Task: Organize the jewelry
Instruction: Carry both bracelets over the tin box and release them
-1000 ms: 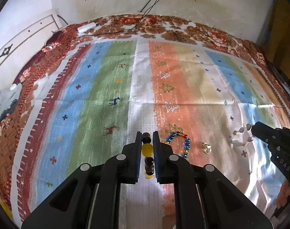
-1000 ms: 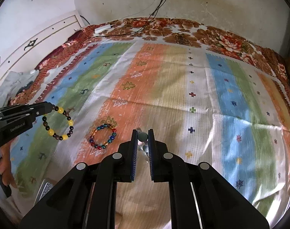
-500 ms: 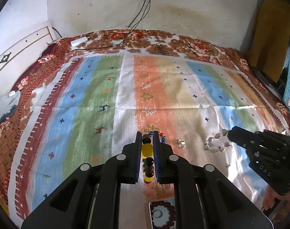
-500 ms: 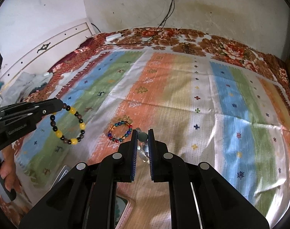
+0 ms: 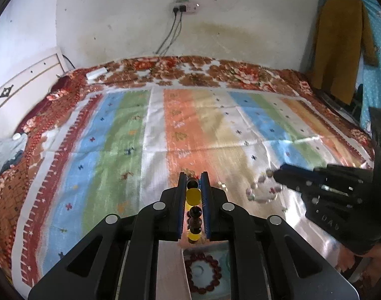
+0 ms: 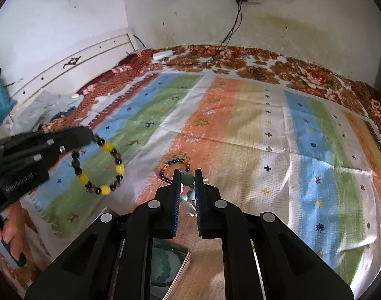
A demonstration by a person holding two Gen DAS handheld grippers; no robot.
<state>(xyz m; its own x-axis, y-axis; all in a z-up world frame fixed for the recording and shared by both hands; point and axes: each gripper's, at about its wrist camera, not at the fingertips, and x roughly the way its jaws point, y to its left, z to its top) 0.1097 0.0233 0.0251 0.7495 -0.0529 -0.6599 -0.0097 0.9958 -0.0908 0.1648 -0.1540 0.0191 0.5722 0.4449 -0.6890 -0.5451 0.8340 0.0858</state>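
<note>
My left gripper (image 5: 193, 178) is shut on a yellow-and-black bead bracelet (image 5: 193, 196), which hangs as a loop in the right wrist view (image 6: 98, 165). My right gripper (image 6: 187, 175) is shut on a pale bead bracelet (image 6: 187, 178), seen dangling in the left wrist view (image 5: 261, 190). Both are held above the striped bedspread. A multicoloured bead bracelet (image 6: 173, 168) lies on the orange stripe just beyond my right gripper. Below my left gripper a tray (image 5: 220, 250) holds a dark red bead bracelet (image 5: 203, 276). A green bead bracelet (image 6: 165, 266) lies in the tray under my right gripper.
A small ring (image 5: 222, 185) lies on the bedspread between the grippers. A white headboard (image 6: 72, 67) stands at the left, a wall with a power strip and cables (image 5: 183, 7) at the back. Clothes (image 5: 340, 50) hang at the right.
Both grippers have lifted and drawn back toward the near edge with their bracelets. The tray with bracelets has come into view beneath them.
</note>
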